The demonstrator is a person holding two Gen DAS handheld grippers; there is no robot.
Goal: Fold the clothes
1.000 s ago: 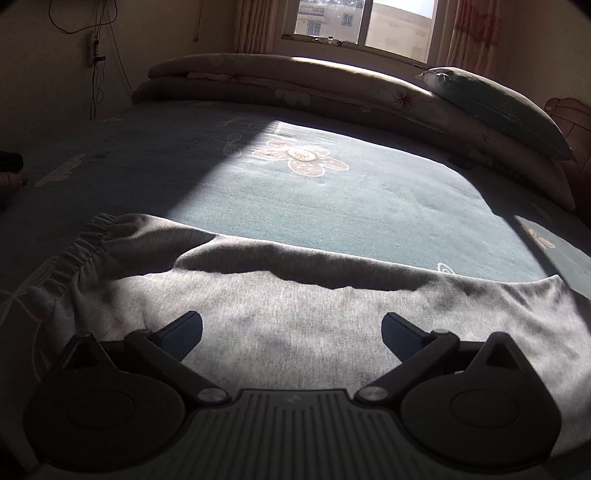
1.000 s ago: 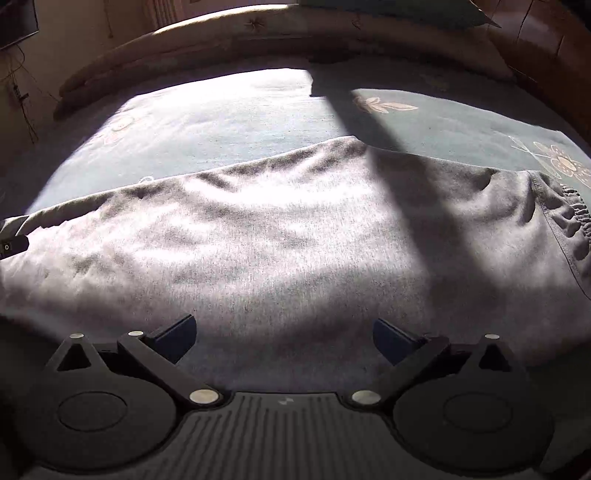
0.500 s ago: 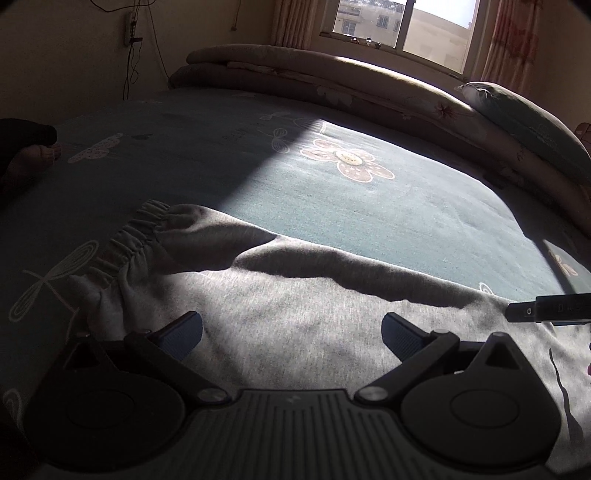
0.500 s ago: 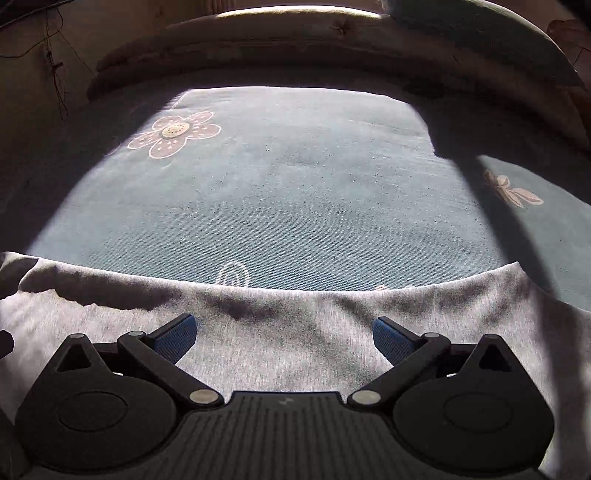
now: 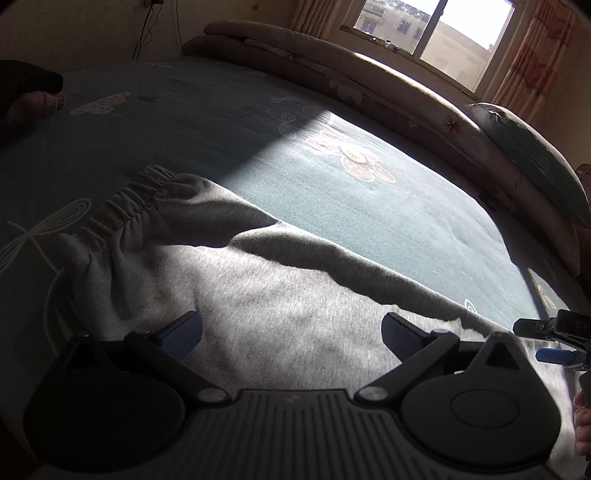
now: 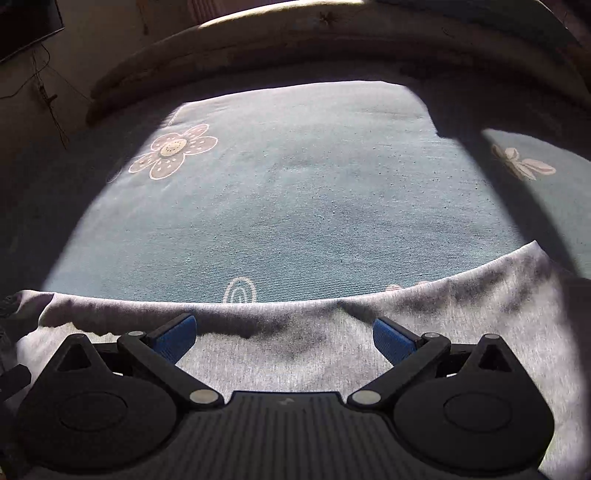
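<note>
A grey knit garment [image 5: 288,302] lies spread on the teal bed sheet [image 5: 388,206], its gathered elastic waistband [image 5: 129,206] at the left. My left gripper [image 5: 291,334] hovers low over the cloth, open, with nothing between its blue pads. The right gripper [image 5: 554,343] shows at the far right edge of the left wrist view, held by a hand [image 5: 583,424]. In the right wrist view the grey garment [image 6: 295,354] fills the foreground, its far edge running across the sheet [image 6: 295,206]. My right gripper [image 6: 284,336] stands open above that edge.
Rolled quilts [image 5: 332,62] and a pillow [image 5: 532,155] line the far side of the bed under a window [image 5: 428,33]. A dark object and a pink item [image 5: 33,103] sit at the left edge. Sunlight falls across the sheet's middle.
Both grippers have swung. The left view turned left toward the waistband, and the right gripper came into it. The right view turned from the garment's body to its far edge.
</note>
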